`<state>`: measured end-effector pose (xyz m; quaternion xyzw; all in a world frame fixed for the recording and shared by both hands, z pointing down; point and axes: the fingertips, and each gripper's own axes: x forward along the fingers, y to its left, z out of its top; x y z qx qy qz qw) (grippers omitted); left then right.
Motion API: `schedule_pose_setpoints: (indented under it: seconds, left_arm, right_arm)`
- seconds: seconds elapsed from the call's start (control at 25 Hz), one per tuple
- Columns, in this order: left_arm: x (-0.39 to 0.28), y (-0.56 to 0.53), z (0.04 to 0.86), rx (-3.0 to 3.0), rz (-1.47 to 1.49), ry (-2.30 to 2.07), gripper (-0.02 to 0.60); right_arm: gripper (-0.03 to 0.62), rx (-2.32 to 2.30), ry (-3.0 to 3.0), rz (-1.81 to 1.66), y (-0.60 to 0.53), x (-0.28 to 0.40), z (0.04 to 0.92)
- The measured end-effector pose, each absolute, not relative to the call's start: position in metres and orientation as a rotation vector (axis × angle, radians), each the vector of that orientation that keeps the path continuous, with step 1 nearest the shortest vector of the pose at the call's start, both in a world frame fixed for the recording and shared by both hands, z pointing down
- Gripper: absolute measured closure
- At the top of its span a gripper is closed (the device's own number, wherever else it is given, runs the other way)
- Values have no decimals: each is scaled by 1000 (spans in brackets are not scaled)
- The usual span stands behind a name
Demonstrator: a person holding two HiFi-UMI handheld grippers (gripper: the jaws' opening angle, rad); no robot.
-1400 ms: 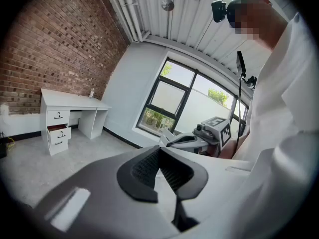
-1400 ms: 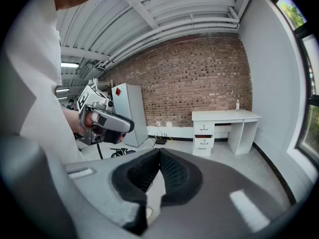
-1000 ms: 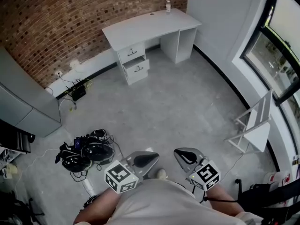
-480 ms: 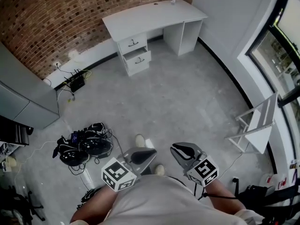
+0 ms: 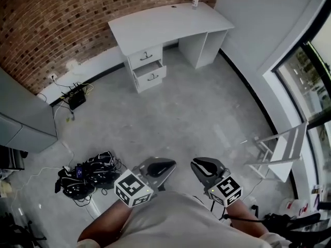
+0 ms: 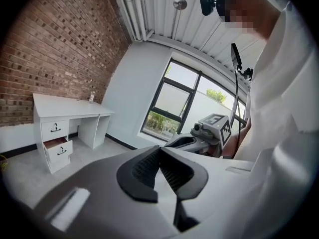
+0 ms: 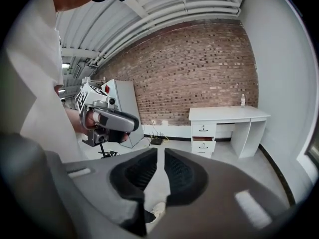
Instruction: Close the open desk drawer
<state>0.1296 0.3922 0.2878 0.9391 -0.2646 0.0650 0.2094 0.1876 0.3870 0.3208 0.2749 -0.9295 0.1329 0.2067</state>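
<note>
A white desk (image 5: 165, 22) stands against the brick wall, far across the floor from me. Its upper drawer (image 5: 145, 57) is flush and the lower drawer (image 5: 151, 76) is pulled out. The left gripper view shows the lower drawer (image 6: 59, 147) small at the left, and the right gripper view shows the lower drawer (image 7: 203, 144) under the desk (image 7: 229, 113). My left gripper (image 5: 164, 165) and right gripper (image 5: 198, 165) are held close to my body, both shut and empty. The left gripper (image 6: 159, 151) and right gripper (image 7: 160, 153) show their pads together.
A pile of black gear and cables (image 5: 85, 172) lies on the floor to my left. A power strip with cords (image 5: 76, 98) sits by the wall next to a grey cabinet (image 5: 20, 118). A white folding chair (image 5: 282, 151) stands at the right by the windows. A bottle (image 5: 195, 0) stands on the desk.
The view has shifted as the person steps across the floor, and the foot seen earlier is now hidden. Both grippers stay shut near the body.
</note>
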Motion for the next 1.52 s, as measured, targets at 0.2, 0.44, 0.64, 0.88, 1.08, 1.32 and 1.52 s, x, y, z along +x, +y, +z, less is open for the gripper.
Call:
schedule_pose_setpoints:
  seconds: [0.2, 0.44, 0.64, 0.88, 1.08, 1.32, 1.52]
  left_arm:
    - [64, 318, 288, 2564, 151, -742, 572]
    - [4, 258, 294, 2526, 156, -823, 560]
    - [-27, 207, 307, 2481, 131, -908, 557]
    - [-57, 128, 327, 2440, 175, -977, 557]
    - [-67, 39, 341, 2409, 199, -971, 557]
    - [-49, -75, 383, 2381, 241, -870, 557]
    - [-27, -145, 440, 2443, 327, -736, 557]
  right_arm:
    - [560, 746, -2593, 344, 302, 123, 312]
    - [560, 665, -2598, 339, 234, 64, 317]
    - [560, 597, -2588, 368, 172, 32, 342]
    - [560, 606, -2568, 485, 70, 9, 396]
    - [560, 617, -2499, 593, -24, 0, 452]
    - [560, 623, -2420, 824, -131, -8, 557]
    - [560, 687, -2308, 1156, -192, -9, 673]
